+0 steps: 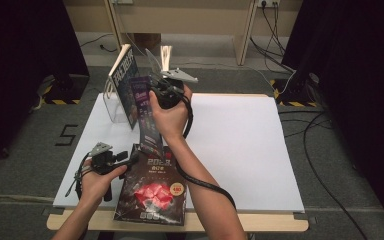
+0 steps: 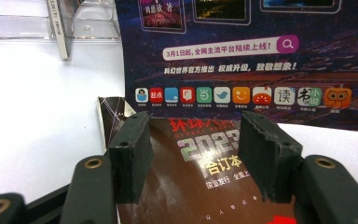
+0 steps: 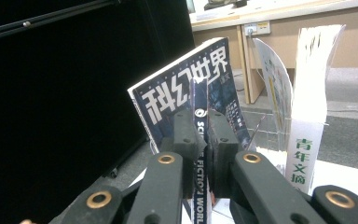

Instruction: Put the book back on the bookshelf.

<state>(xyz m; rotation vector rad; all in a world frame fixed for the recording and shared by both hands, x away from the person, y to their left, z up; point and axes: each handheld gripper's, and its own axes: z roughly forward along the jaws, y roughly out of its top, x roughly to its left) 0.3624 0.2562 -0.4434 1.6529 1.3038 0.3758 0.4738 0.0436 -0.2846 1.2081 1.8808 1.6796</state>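
White table [image 1: 240, 145]: right claw [image 3: 201, 140] clamps purple magazine [image 3: 199, 100] (spine seen end-on); left claw [image 2: 193, 156] wide over dark book [image 2: 191, 186].

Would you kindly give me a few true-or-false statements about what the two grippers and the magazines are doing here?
1. The right gripper is shut on the spine of a purple magazine. True.
2. The held magazine lies flat on the table. False: it is held upright, its lower edge near the dark magazine lying on the white table.
3. The left gripper is clamped on the dark magazine. False: its jaws stand open just above that cover.
4. A clear rack at the table's far left holds another magazine leaning upright. True.
5. The dark magazine sits at the far right corner. False: it lies at the near edge, left of centre.
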